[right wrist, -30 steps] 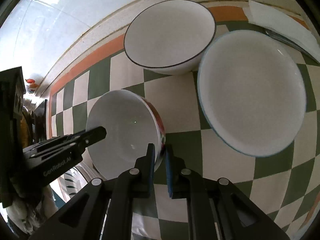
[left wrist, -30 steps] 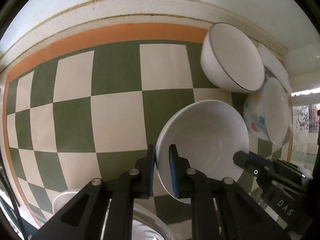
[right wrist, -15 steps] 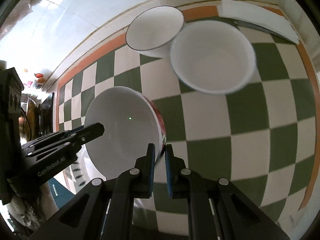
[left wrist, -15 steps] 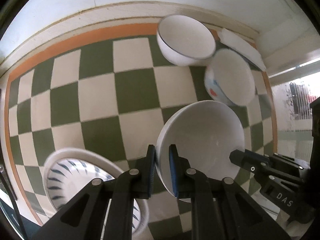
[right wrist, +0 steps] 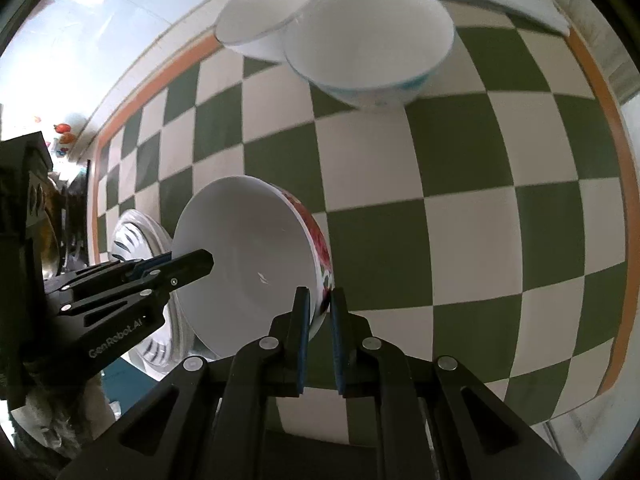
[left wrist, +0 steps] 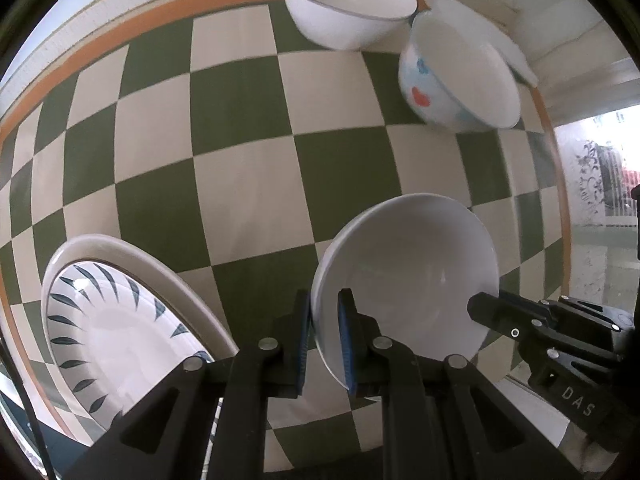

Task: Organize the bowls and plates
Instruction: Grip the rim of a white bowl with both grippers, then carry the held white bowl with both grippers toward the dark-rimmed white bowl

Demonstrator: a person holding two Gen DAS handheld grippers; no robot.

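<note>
Bowl (left wrist: 404, 280) above checkered table (left wrist: 248, 184) | left gripper (left wrist: 324, 340) and right gripper (right wrist: 320, 336) both clamp opposite rims | keep your hands level, lower gently beside patterned plate (left wrist: 120, 320).

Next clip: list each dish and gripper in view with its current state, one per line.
left gripper: shut on rim of floral bowl.
right gripper: shut on opposite rim.
floral bowl: held by both grippers, tilted, empty.
striped plate: on tablecloth, empty.
grey-rimmed bowl: upright, empty.
spotted bowl: upright, empty, beside grey-rimmed bowl.
</note>
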